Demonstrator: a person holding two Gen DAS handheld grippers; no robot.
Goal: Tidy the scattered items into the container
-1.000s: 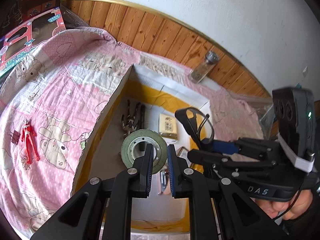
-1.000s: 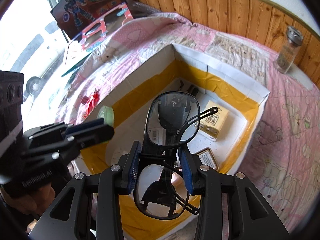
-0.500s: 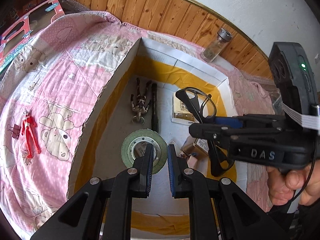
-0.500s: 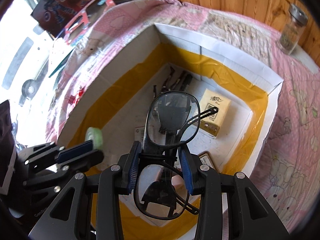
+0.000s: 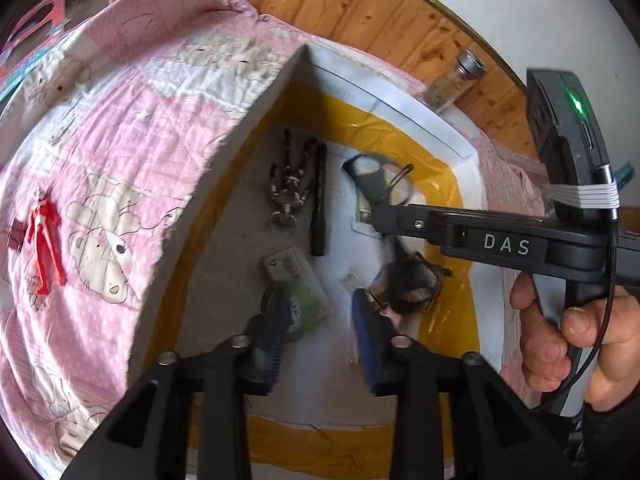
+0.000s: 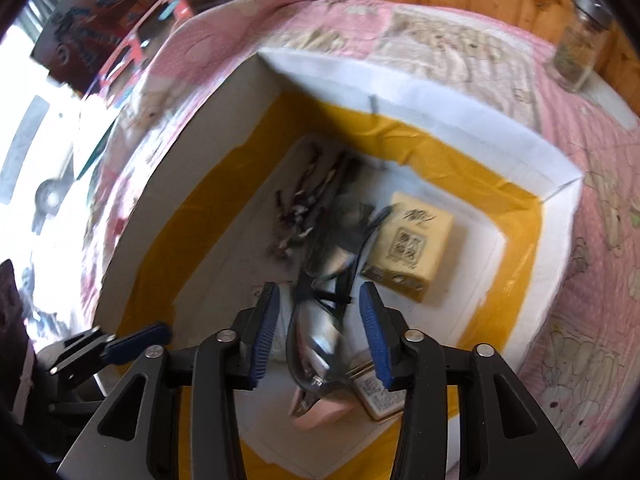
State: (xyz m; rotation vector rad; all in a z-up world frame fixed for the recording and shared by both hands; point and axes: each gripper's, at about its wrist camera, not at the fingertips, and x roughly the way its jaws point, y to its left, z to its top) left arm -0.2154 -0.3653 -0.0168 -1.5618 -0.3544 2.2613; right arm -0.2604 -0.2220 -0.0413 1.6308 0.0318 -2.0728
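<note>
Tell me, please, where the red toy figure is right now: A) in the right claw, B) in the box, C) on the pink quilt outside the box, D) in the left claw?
C: in the left wrist view the red figure lies on the pink quilt, outside the box, and neither claw holds it.

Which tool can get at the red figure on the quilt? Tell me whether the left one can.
Probably yes. The left tool is open and empty above the box, and the red figure lies uncovered on the quilt outside the box's left wall, nothing on it.
</note>
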